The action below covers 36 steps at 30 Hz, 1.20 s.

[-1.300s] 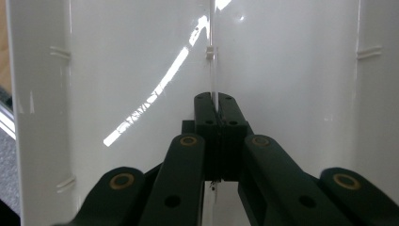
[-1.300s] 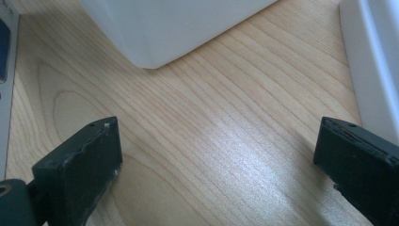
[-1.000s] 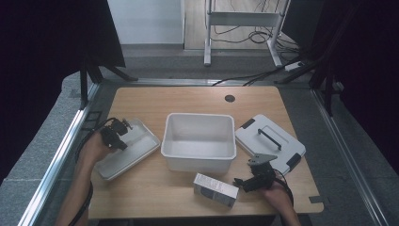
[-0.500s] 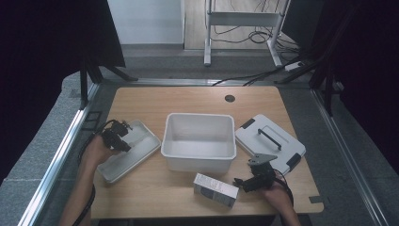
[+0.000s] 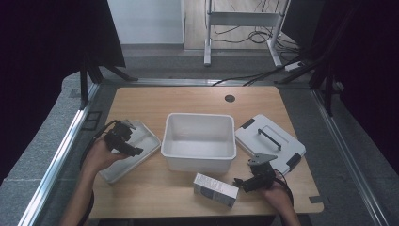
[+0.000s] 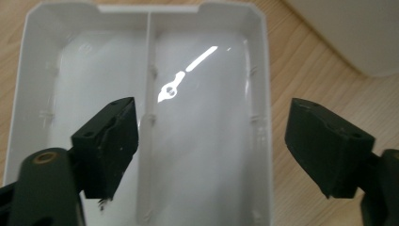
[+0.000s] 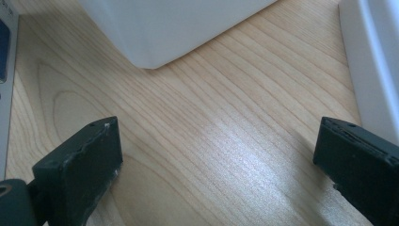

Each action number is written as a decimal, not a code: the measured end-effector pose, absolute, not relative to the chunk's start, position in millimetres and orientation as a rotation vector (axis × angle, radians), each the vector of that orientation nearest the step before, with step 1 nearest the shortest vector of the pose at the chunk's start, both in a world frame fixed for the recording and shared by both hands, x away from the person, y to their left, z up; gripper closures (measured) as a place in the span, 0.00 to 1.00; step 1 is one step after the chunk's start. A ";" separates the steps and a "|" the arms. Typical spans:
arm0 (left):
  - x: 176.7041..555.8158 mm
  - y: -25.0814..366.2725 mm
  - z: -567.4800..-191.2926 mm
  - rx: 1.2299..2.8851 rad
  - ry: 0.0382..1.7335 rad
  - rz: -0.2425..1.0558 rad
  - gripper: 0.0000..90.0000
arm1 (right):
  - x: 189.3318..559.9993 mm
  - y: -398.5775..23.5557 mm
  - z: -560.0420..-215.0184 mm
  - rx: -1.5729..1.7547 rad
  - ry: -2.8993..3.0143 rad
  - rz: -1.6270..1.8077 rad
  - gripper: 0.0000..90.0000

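Observation:
A shallow white tray (image 5: 149,141) with a centre rib (image 6: 149,56) lies on the left of the wooden table. My left gripper (image 5: 131,147) hovers over it, and its jaws have just been opening. In the left gripper view they (image 6: 211,113) stand wide apart above the tray floor with nothing between them. My right gripper (image 5: 241,181) rests low at the front right, next to a white and blue carton (image 5: 215,189). In the right gripper view its jaws (image 7: 216,129) are open over bare wood.
A deep white bin (image 5: 200,157) stands mid-table, and its corner (image 7: 179,28) is just ahead of the right gripper. A white lid with a black handle (image 5: 270,137) lies at the right, with its edge (image 7: 376,61) beside the right jaw. A cable hole (image 5: 229,98) is at the back.
My left hand and its gripper have shifted a little to the right over the tray. The tray, the bin, the carton and the right gripper have stayed put.

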<state>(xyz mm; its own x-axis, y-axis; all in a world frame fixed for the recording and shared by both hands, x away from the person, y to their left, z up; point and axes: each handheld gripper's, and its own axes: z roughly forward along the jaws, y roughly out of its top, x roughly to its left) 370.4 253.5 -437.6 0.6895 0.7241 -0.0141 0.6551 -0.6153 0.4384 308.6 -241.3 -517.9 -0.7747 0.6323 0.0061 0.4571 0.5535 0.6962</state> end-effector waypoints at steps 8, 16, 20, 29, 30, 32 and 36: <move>352.5 235.9 -433.1 2.443 0.996 0.246 0.10 | 308.6 -241.3 -517.9 0.910 2.545 1.035 0.01; 334.4 216.7 -437.0 2.434 0.923 0.264 0.02 | 308.7 -241.3 -518.0 0.908 2.544 1.036 0.01; 323.3 205.9 -449.0 2.423 0.899 0.272 0.00 | 308.7 -241.3 -517.9 0.908 2.544 1.035 0.01; 305.3 191.7 -471.6 2.394 0.807 0.326 0.00 | 308.7 -241.3 -518.0 0.907 2.544 1.035 0.01; 304.2 190.5 -473.7 2.393 0.803 0.325 0.00 | 308.7 -241.3 -518.0 0.908 2.544 1.035 0.01; 300.9 186.4 -481.6 2.388 0.794 0.329 0.00 | 308.7 -241.3 -517.9 0.908 2.544 1.035 0.01; 297.7 182.5 -490.3 2.371 0.793 0.318 0.00 | 308.7 -241.3 -518.0 0.908 2.544 1.035 0.01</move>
